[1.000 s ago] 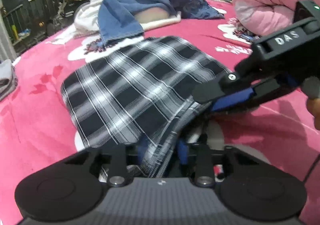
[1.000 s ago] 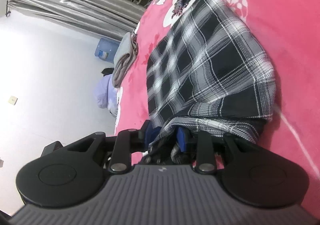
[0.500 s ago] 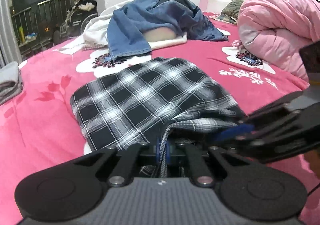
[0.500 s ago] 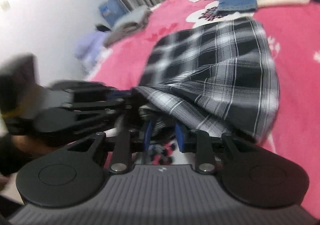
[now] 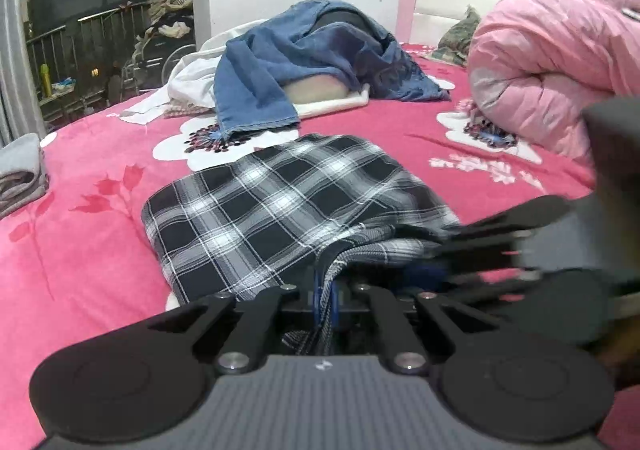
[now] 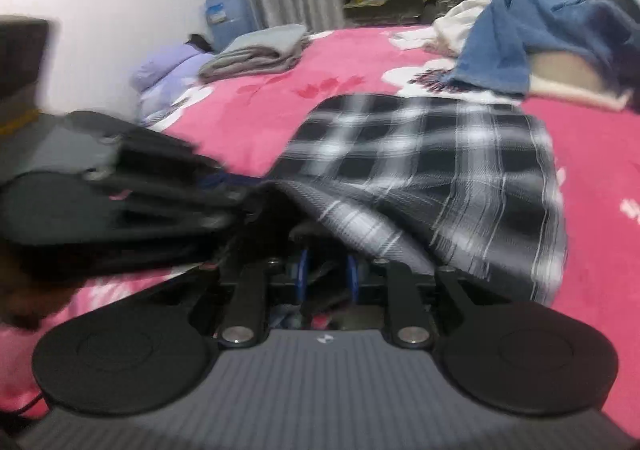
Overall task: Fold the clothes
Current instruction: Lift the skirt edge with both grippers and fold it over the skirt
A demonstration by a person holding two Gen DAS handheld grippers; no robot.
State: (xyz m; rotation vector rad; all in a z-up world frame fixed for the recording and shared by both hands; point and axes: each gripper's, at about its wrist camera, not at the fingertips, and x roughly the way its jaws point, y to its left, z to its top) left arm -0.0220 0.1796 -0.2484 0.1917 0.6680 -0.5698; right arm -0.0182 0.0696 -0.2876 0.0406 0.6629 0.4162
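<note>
On the pink bed [image 5: 80, 250] the checked shirt [image 5: 280, 209] lies folded, its near hem clamped in the left gripper [image 5: 326, 300]; from the right wrist, the right gripper [image 6: 326, 274] has been closing with cloth between its jaws

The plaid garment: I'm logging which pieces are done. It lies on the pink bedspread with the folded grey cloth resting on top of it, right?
Not on top. In the right wrist view the folded grey cloth lies apart from the plaid garment, nearer the bed's far edge, with bare pink bedspread between them.
</note>
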